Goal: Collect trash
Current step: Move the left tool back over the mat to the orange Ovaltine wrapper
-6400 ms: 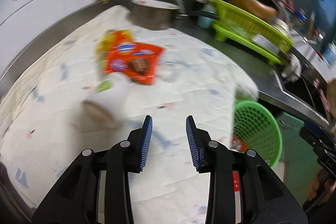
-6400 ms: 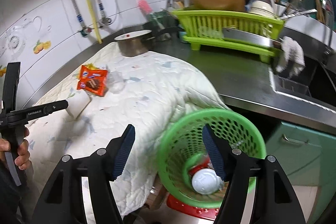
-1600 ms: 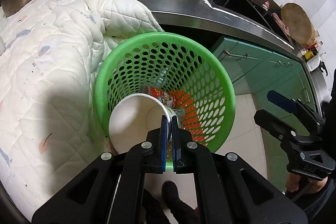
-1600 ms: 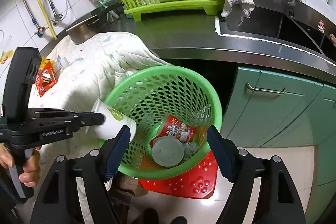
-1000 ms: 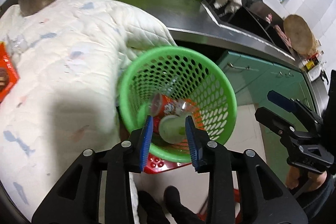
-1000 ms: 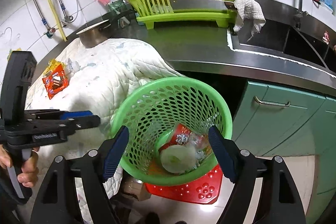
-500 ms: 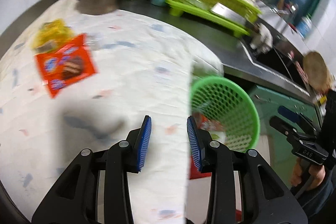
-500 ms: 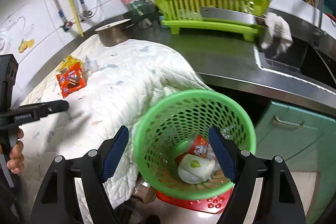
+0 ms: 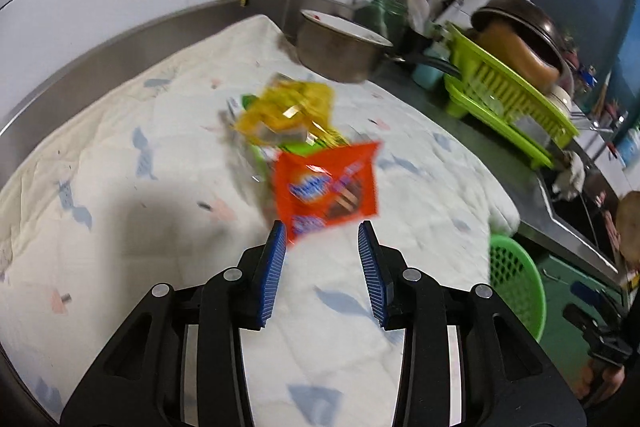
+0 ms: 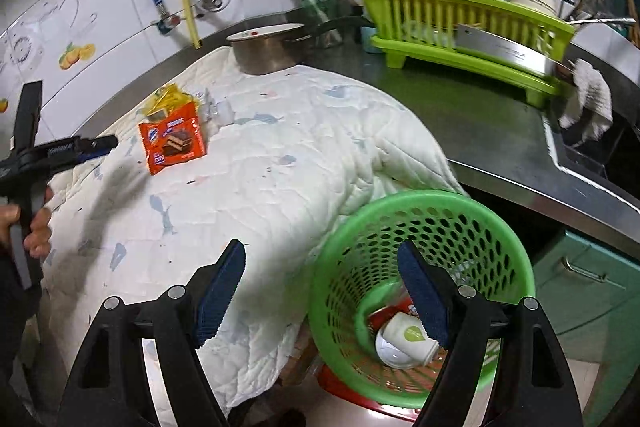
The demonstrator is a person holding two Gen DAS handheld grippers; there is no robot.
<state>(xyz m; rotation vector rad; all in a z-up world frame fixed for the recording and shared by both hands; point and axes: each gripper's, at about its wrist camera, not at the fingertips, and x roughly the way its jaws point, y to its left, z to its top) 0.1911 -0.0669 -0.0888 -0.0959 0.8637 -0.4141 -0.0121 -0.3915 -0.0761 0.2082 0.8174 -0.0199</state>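
Note:
An orange snack wrapper (image 9: 326,189) lies flat on the white quilted cloth (image 9: 140,187), just beyond my left gripper (image 9: 322,239), which is open and empty. A crumpled yellow wrapper (image 9: 288,113) sits behind it. In the right wrist view the orange snack wrapper (image 10: 172,141) and the yellow wrapper (image 10: 166,103) lie at the left, with my left gripper (image 10: 100,143) held beside them. My right gripper (image 10: 320,259) is open and empty over the rim of the green perforated bin (image 10: 424,211). A white paper cup (image 10: 402,345) lies on its side in the bin.
A metal pot (image 9: 340,51) stands at the cloth's far edge. A green dish rack (image 10: 464,27) with pans and a cleaver sits on the steel counter (image 10: 460,107). A sink with a rag (image 10: 588,95) is at the right. Clear plastic (image 10: 216,111) lies by the wrappers.
My left gripper has swung away from the bin and over the cloth to the orange wrapper. The white cup, let go before, lies in the bin. The right gripper has shifted left.

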